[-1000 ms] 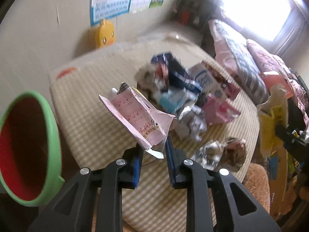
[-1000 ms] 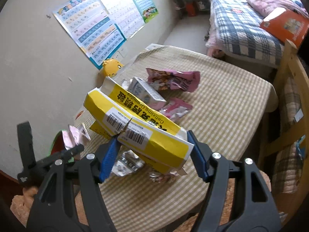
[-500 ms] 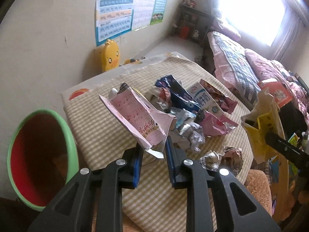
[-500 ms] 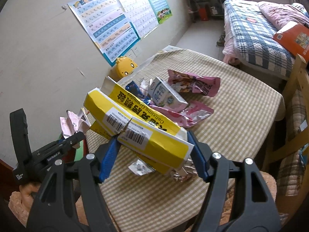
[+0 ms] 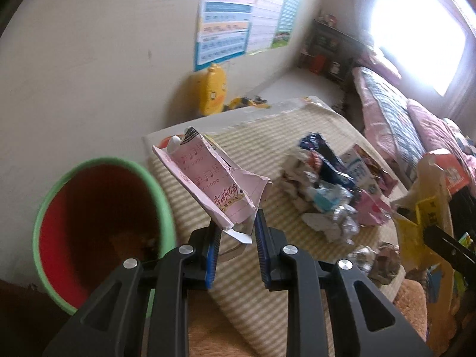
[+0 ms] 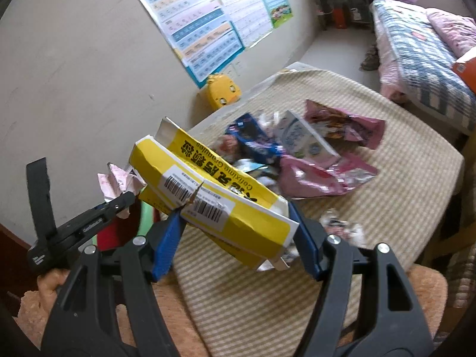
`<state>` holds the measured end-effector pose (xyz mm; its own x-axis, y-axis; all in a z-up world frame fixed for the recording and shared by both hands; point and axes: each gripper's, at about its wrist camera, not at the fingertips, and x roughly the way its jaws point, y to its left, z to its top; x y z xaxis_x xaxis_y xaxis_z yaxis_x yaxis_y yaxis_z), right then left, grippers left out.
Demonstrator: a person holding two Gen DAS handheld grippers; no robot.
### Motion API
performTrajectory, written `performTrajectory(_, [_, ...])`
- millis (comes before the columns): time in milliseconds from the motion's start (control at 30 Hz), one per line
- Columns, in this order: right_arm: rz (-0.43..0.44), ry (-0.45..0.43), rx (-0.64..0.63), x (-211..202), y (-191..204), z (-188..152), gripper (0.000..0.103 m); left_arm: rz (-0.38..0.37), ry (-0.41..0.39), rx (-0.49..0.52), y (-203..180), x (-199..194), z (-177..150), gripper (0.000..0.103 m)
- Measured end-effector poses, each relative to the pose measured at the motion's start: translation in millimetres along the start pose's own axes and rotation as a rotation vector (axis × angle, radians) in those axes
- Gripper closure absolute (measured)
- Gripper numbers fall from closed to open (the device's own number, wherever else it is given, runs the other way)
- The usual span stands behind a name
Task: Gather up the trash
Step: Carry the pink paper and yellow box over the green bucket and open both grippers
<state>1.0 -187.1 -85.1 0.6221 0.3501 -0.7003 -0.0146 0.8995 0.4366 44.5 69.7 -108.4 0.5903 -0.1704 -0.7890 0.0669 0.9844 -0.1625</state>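
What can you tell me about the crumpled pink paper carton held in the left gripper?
The crumpled pink paper carton is flattened, creased and torn open at its lower end, printed with dark lettering and small marks. A white cap pokes out near its top. It tilts up and away from the left gripper, whose blue pads pinch its lower corner. It hangs above the checked table edge, beside the green-rimmed red bin.

Daylit room, fisheye views, some motion blur.
A blown-out window (image 5: 416, 26) at far right floods the left view with glare; trash (image 5: 330, 187) on the table (image 6: 386, 208) smears soft, edges bend and darken, shadows stay faint.
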Motion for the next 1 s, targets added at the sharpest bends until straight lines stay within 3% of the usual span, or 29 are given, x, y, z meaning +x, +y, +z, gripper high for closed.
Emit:
performTrajectory(333, [0.098,0.083,-0.104,44.8,67.4,3.6,0.036,0.131,-0.003,-0.121,73.0,-0.6,-6.1,0.083])
performTrajectory(667, [0.169,0.232,-0.241,120.4,152.5,-4.3,0.036,0.266,0.040,-0.251,150.5,5.4,-28.1,0.083])
performTrajectory(1000, [0.168,0.258,-0.343,159.2,202.9,-0.5,0.035,0.303,0.075,-0.284,179.9,7.9,-43.4,0.082])
